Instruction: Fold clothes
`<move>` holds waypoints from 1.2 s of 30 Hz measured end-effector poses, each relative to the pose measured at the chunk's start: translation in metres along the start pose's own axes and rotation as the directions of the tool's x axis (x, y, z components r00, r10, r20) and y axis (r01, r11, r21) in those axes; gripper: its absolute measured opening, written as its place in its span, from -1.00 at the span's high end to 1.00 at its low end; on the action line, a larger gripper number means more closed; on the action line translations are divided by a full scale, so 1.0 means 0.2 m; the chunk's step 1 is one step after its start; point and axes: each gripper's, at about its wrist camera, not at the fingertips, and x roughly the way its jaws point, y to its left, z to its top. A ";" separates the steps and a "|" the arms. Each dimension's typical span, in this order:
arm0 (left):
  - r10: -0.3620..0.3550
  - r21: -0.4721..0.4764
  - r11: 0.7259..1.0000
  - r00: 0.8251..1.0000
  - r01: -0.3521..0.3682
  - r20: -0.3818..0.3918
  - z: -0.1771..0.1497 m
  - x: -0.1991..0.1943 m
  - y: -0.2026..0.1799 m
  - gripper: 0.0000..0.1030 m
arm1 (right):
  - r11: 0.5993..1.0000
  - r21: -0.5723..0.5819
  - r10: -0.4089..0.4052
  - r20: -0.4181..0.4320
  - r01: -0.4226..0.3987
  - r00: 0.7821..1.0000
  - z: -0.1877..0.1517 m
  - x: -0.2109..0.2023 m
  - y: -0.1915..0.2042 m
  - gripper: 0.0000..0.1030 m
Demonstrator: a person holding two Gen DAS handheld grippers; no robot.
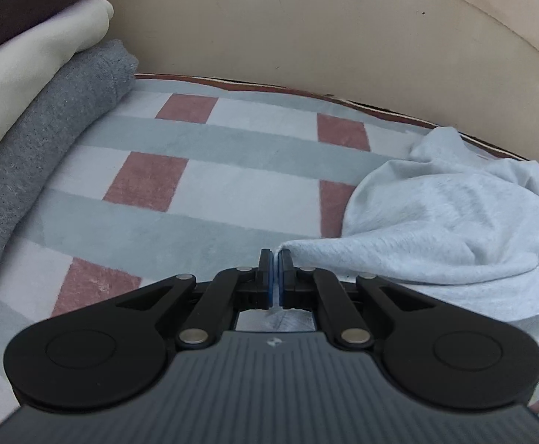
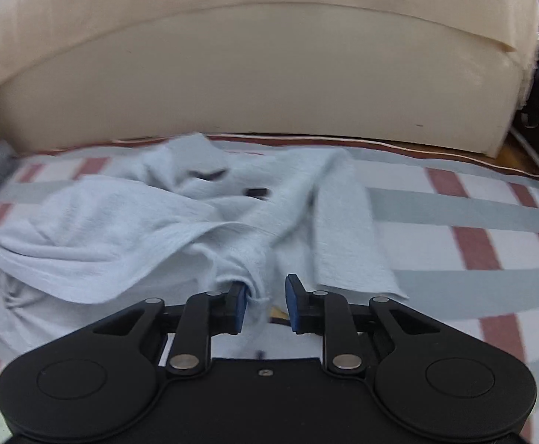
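A checked blanket (image 1: 202, 185) carries a crumpled pale blue garment (image 1: 435, 214) and a stack of folded clothes (image 1: 47, 118)

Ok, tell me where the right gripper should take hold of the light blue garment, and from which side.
Take the bunched fold of the light blue garment that rises between the right gripper's open fingers, coming from the near side, straight ahead. That ridge stands off the striped blanket, so the pads can likely close around it. The left gripper already pinches another edge.

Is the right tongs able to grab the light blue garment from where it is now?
Probably yes: the right tongs stand open with a fold of the light blue garment already between them, nothing blocking.
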 end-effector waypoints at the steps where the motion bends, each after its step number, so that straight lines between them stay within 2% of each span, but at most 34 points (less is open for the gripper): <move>1: -0.008 -0.015 1.000 1.000 0.008 -0.002 0.00 0.00 0.01 0.95 | 0.999 0.009 0.037 -0.005 -0.037 0.999 0.00 0.00 0.00 0.23; 3: -0.019 -0.047 0.999 1.000 0.019 -0.001 0.01 0.00 0.03 0.95 | 0.994 0.028 0.110 -0.014 -0.110 0.994 0.00 0.00 0.00 0.20; 4: -0.020 -0.059 0.998 1.000 0.020 0.000 0.01 0.00 0.03 0.95 | 0.984 0.042 0.174 -0.027 -0.172 0.984 -0.01 0.00 -0.01 0.18; 6: -0.006 -0.079 0.997 1.000 0.006 0.005 0.01 -0.01 0.05 0.95 | 0.950 0.048 0.311 -0.103 -0.307 0.945 -0.01 0.01 0.02 0.17; 8: 0.014 -0.094 0.995 1.000 -0.015 -0.003 0.02 -0.01 0.08 0.95 | 0.941 -0.024 0.330 -0.170 -0.338 0.929 -0.03 0.02 0.09 0.19; 11: 0.039 -0.092 0.995 0.999 -0.042 -0.039 0.01 0.01 0.10 0.95 | 0.945 -0.164 0.256 -0.173 -0.284 0.951 -0.05 0.01 0.18 0.17; 14: 0.044 -0.080 0.996 0.997 -0.049 -0.066 0.00 0.03 0.10 0.95 | 0.941 -0.136 0.282 -0.183 -0.309 0.942 -0.04 0.04 0.17 0.17; 18: 0.058 -0.056 0.997 0.996 -0.062 -0.073 -0.01 0.04 0.08 0.95 | 0.902 -0.066 0.416 -0.138 -0.427 0.899 -0.03 -0.02 0.15 0.13; 19: 0.057 -0.057 0.996 0.996 -0.061 -0.074 -0.01 0.04 0.08 0.95 | 0.899 -0.087 0.416 -0.141 -0.430 0.898 -0.02 -0.03 0.16 0.13; 20: 0.057 -0.058 0.996 0.996 -0.061 -0.074 -0.01 0.04 0.08 0.95 | 0.901 -0.122 0.396 -0.156 -0.416 0.905 -0.03 -0.02 0.19 0.13; 23: 0.051 -0.071 0.996 0.995 -0.057 -0.084 -0.01 0.05 0.09 0.95 | 0.904 -0.273 0.271 -0.229 -0.329 0.935 -0.10 0.02 0.29 0.13; 25: 0.043 -0.081 0.995 0.995 -0.051 -0.090 0.00 0.05 0.10 0.95 | 0.872 -0.427 0.153 -0.230 -0.241 0.961 -0.17 0.06 0.37 0.19; 26: 0.039 -0.086 0.995 0.995 -0.047 -0.093 0.00 0.06 0.11 0.95 | 0.850 -0.496 0.094 -0.190 -0.178 0.977 -0.21 0.07 0.41 0.41; 27: 0.036 -0.089 0.995 0.995 -0.044 -0.095 0.00 0.06 0.11 0.95 | 0.845 -0.521 0.056 -0.146 -0.125 0.988 -0.21 0.05 0.43 0.68; 28: 0.033 -0.090 0.995 0.995 -0.041 -0.095 0.00 0.06 0.11 0.95 | 0.839 -0.540 0.021 -0.101 -0.073 0.995 -0.20 0.03 0.46 0.86; 29: 0.025 -0.095 0.995 0.995 -0.034 -0.093 -0.01 0.06 0.12 0.95 | 0.831 -0.556 -0.013 -0.055 -0.020 0.998 -0.20 0.01 0.48 0.86; 31: 0.010 -0.105 0.994 0.996 -0.020 -0.089 -0.01 0.06 0.14 0.95 | 0.824 -0.557 -0.069 0.086 0.105 0.994 -0.10 -0.08 0.48 0.86; 34: -0.037 -0.151 0.988 0.998 0.028 -0.059 0.00 0.03 0.17 0.95 | 0.851 -0.437 -0.182 0.277 0.293 0.943 0.08 -0.22 0.38 0.88; 36: -0.043 -0.164 0.986 0.998 0.035 -0.047 0.02 0.01 0.17 0.93 | 0.870 -0.349 -0.243 0.307 0.347 0.920 0.16 -0.23 0.26 0.88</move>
